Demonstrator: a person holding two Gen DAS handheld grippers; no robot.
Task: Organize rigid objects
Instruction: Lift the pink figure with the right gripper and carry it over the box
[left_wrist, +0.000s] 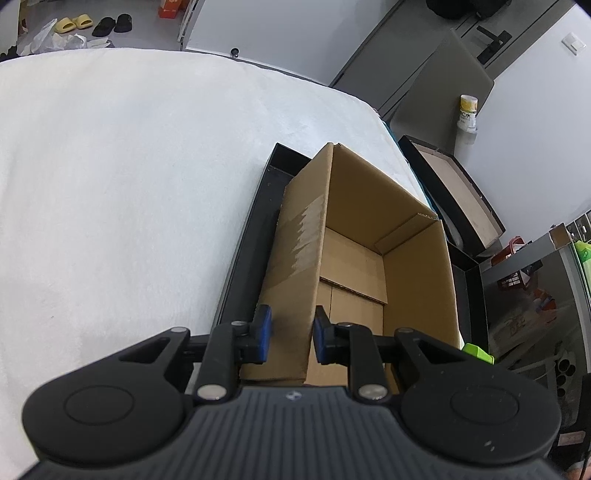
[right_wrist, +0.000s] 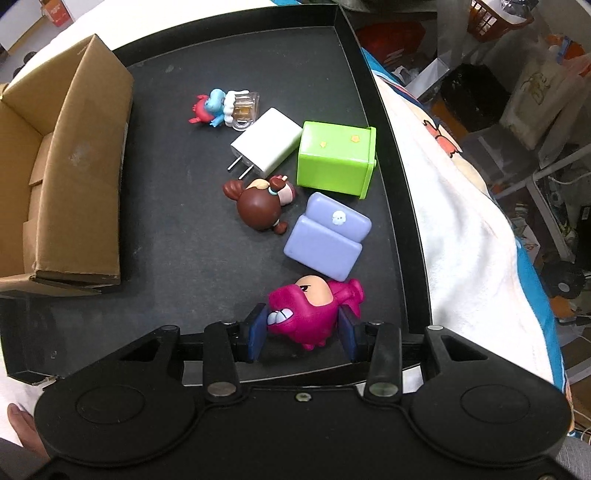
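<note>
Toys and small hard items lie loose in the black tray, and the cardboard box stands open in that same tray, to the left in the right wrist view. Our right gripper is clamped on the magenta figure at the near end of the tray; our left gripper is pinched on the near wall of the box, one pad outside and the other inside.

The figure is rounded and glossy, and the pads bite its sides low — we judge it could twist or squirt out during a lift. It also lies just beside the purple block, so a careless raise might drag that along. If the left grip slackens, the light box could slide or tip when something drops in.

Counted in the tray: six items — one magenta figure, one purple block, one green cube, one white charger, one brown-haired doll, one small blue-and-red figure on a clear base. One box, empty as far as we can see.
</note>
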